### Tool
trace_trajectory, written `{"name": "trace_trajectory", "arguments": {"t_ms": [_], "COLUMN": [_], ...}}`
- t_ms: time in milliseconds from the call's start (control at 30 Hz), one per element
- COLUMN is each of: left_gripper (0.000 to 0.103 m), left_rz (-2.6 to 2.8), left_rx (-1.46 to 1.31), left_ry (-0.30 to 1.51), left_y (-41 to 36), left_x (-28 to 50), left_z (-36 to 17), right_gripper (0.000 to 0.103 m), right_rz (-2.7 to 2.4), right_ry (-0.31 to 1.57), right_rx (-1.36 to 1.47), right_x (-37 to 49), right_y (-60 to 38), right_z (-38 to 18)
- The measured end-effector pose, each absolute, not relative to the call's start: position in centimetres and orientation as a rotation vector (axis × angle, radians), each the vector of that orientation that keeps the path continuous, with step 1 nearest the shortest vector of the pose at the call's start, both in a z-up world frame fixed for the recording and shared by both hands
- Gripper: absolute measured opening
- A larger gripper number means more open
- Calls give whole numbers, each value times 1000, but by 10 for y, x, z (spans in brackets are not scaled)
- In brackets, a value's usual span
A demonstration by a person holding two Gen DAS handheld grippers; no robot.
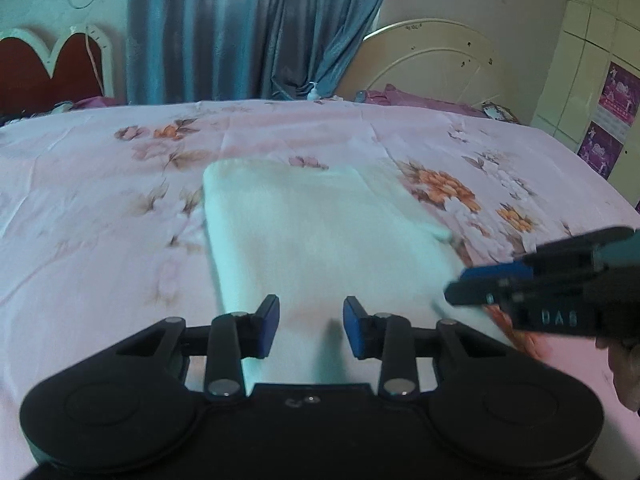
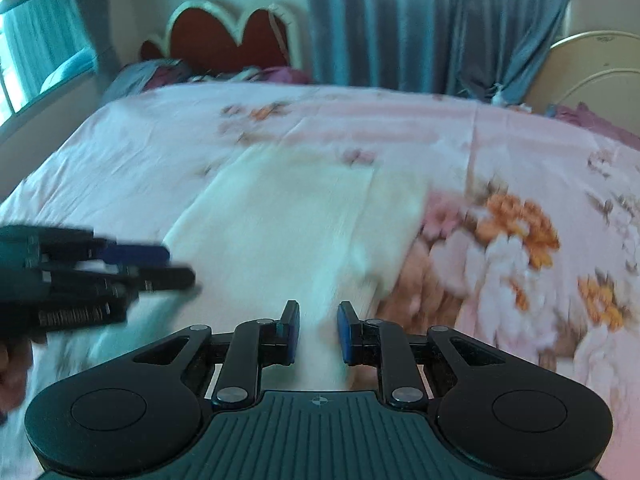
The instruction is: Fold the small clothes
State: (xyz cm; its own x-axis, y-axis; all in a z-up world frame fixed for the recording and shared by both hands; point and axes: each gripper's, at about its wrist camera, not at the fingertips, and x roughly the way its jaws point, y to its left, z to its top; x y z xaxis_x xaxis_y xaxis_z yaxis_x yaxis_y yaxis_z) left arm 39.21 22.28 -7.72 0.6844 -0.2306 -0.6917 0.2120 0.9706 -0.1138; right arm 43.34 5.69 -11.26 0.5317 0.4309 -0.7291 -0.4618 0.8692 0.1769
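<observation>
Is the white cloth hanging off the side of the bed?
No, the white cloth lies flat in the middle of the flowered bedsheet.

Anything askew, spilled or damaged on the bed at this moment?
Nothing stands out. The white cloth lies flat on the floral bedsheet, and the left gripper and right gripper are both open above its near edge.

Right tool (image 2: 318,332) gapes over white cloth (image 2: 296,216).
</observation>
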Motion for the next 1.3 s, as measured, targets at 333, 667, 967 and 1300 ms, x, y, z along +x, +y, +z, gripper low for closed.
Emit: {"name": "trace_trajectory", "arguments": {"t_ms": [333,667,967,1300], "left_gripper": [34,52,103,103], "left_rz": [-174,-105,-80,12], "left_rx": [-18,-26,-58,-9], "left_ry": [824,706,593,544], "left_y": [212,181,150,129], "left_x": [342,264,194,130], "left_z": [-86,-37,3,19], "right_gripper": [19,19,103,103], "right_rz": [507,488,391,351], "right_ry": [873,770,614,632], "right_rx": [-6,65,55,11], "right_x": [399,325,251,186], "right_y": [31,-15,-42,-57], "right_z": [-123,-67,-34,-16]}}
